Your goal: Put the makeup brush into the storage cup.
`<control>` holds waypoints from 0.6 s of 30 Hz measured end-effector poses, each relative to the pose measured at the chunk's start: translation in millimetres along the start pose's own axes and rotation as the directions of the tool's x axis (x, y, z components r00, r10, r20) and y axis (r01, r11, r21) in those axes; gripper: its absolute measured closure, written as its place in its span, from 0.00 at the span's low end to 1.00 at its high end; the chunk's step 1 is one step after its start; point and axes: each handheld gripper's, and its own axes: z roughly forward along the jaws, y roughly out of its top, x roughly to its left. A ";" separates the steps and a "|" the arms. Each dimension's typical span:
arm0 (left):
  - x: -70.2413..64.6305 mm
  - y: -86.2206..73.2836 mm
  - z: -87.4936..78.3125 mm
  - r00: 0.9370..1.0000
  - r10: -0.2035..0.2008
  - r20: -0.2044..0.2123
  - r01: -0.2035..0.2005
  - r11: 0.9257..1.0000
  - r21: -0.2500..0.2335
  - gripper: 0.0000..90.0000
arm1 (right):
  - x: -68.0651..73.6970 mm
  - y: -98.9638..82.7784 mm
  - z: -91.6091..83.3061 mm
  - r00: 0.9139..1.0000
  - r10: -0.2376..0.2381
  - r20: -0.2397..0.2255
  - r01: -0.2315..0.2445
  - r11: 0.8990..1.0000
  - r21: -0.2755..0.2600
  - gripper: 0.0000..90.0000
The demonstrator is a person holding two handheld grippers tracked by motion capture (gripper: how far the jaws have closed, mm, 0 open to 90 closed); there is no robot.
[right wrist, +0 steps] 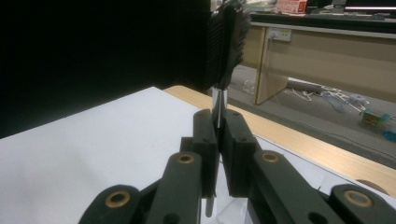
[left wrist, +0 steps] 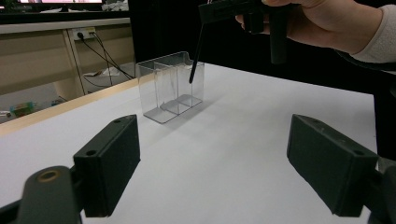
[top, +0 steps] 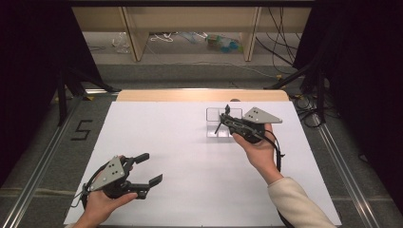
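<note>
Table (top: 180,142): one, under a single white sheet, with a strip of bare wood showing along its far edge.
Grippers: two, one in each of the person's hands, well apart from each other.
Left gripper (top: 148,167): one, held low at the near left corner of the sheet; its two black jaws stood spread wide with only bare sheet between them, as the left gripper view (left wrist: 212,170) also showed.
Right gripper (top: 227,118): one, held above the far right part of the sheet, right over the holder; its two jaws were pressed together on the brush's thin handle, seen in the right gripper view (right wrist: 218,140).
Clear holder (top: 217,124): one, transparent, with two compartments side by side, standing upright on the sheet near the far edge.
Brush (right wrist: 226,46): one, black; its ribbed head stood above the jaws, and its handle tip (left wrist: 192,77) hung down beside the holder's upper edge. Whether the tip was inside a compartment could not be told.
</note>
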 end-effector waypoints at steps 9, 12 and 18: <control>0.1 0.0 -0.1 1.000 0.001 0.000 -0.001 1.000 0.000 0.19 | -0.9 3.4 1.9 1.000 -0.001 -0.003 0.001 1.000 -0.009 0.95; 0.0 -0.1 0.0 1.000 0.001 0.001 -0.001 1.000 0.001 0.19 | 0.0 4.6 2.1 1.000 0.011 -0.004 -0.011 1.000 -0.004 0.95; 0.0 -0.1 0.0 1.000 0.000 0.002 0.000 1.000 0.001 0.19 | -1.6 6.4 3.2 1.000 -0.002 0.002 0.002 1.000 -0.010 0.95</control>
